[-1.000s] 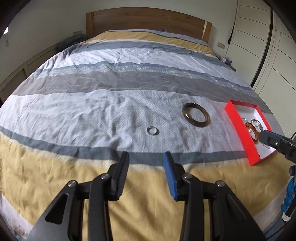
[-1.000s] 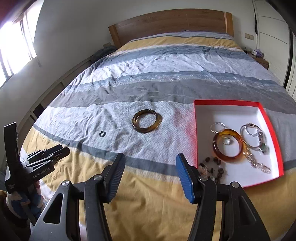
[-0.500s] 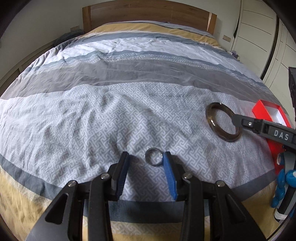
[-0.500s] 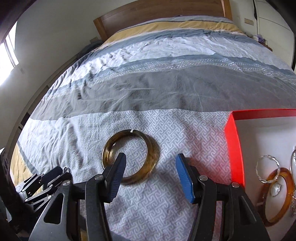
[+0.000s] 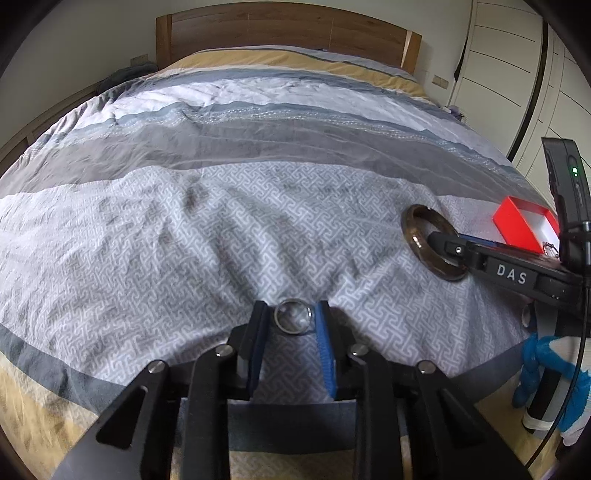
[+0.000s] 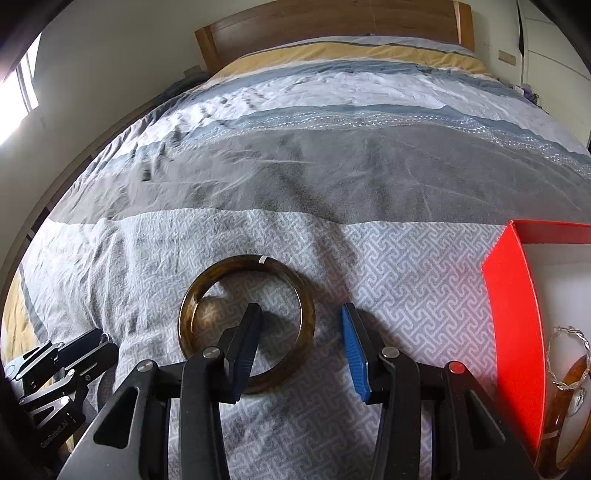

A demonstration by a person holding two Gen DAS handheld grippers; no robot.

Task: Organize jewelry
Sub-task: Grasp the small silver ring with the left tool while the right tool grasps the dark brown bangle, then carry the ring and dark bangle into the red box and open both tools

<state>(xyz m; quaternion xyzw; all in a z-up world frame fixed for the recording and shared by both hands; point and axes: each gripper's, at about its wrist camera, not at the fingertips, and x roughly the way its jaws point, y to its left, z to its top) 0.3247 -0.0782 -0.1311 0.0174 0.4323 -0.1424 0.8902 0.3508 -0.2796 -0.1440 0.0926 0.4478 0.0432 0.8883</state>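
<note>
A small silver ring (image 5: 293, 321) lies on the patterned grey band of the bedspread, between the fingers of my left gripper (image 5: 291, 319); the fingers stand close on both sides of it. A dark brown bangle (image 6: 246, 320) lies flat to the right and also shows in the left wrist view (image 5: 421, 236). My right gripper (image 6: 301, 321) is open and straddles the bangle's right rim, with the left finger inside the hoop and the blue finger outside. The red tray (image 6: 513, 332) lies at the right.
The tray (image 5: 517, 225) has a white floor and holds an amber bangle (image 6: 569, 413) and a silver twisted hoop (image 6: 569, 332). The striped bedspread runs back to a wooden headboard (image 5: 284, 29). White wardrobe doors (image 5: 535, 74) stand at the right.
Both grippers have moved forward and down to the bedspread. The left fingers have narrowed around the ring. The right gripper's left finger has come inside the brown bangle.
</note>
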